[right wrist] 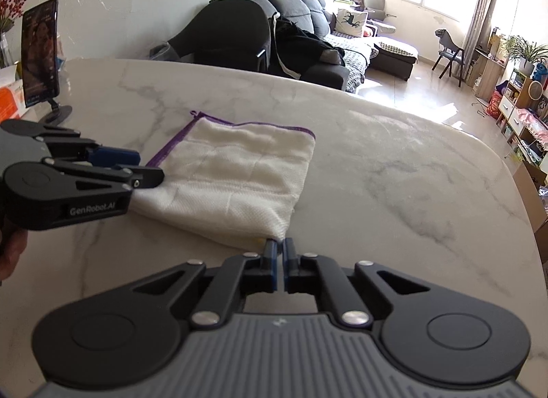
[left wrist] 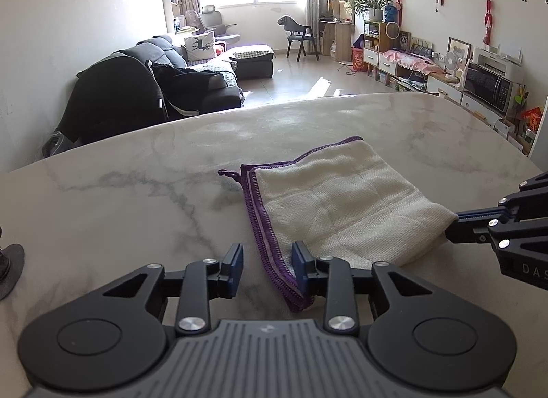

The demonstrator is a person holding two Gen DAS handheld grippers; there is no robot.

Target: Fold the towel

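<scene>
A white towel (left wrist: 339,206) with purple edging lies folded on the marble table (left wrist: 137,199). My left gripper (left wrist: 267,261) is open, its jaws on either side of the towel's near purple-edged corner. In the right wrist view the towel (right wrist: 233,171) lies ahead. My right gripper (right wrist: 280,250) is shut on the towel's near folded corner. It shows from the side in the left wrist view (left wrist: 455,223), and the left gripper shows at the towel's left corner in the right wrist view (right wrist: 147,168).
A phone on a round stand (right wrist: 39,55) stands at the table's far left, next to an orange box (right wrist: 10,103). The table's curved far edge (right wrist: 376,99) drops off to the living room floor, with a dark sofa (left wrist: 164,82) beyond.
</scene>
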